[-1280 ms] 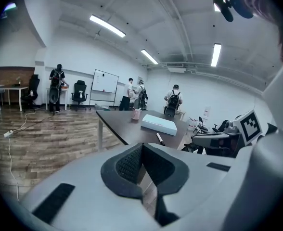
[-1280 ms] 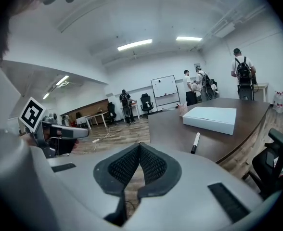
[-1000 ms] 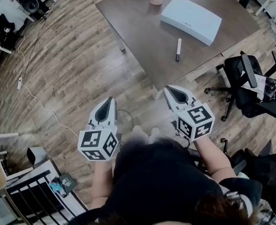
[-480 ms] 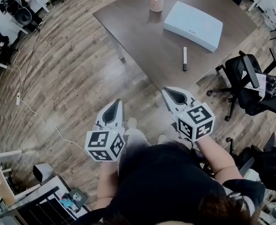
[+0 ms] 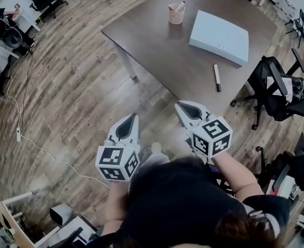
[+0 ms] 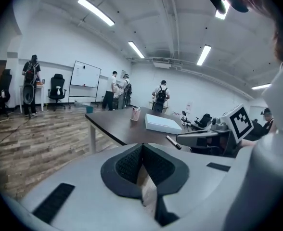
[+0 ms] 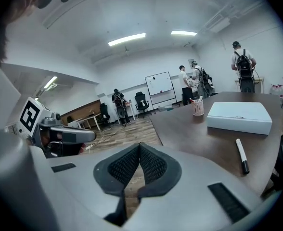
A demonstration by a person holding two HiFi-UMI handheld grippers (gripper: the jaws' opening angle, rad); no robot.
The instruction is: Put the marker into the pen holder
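Marker (image 5: pixel 217 77) near white box (image 5: pixel 219 29) (print (image 5: pixel 220 47) perhaps a logo, unreadable)

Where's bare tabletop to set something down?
Widest bare patch: near-left half of the table, bordered by the pen holder, the white box and the marker. Narrower strip between box and marker. Crowded at the far side, where holder and box sit close.

Open office: white walls (image 6: pixel 50 47), wood-plank floor (image 5: pixel 74 102).
A dark table (image 5: pixel 157 50), black office chair (image 5: pixel 278 87), ceiling strip lights (image 6: pixel 96 11); probably a whiteboard (image 6: pixel 85 74) far off.

The dark table (image 5: pixel 162 50) carries a pink pen holder (image 5: pixel 176 14), a white box (image 5: pixel 219 30) and a marker (image 5: pixel 217 77).
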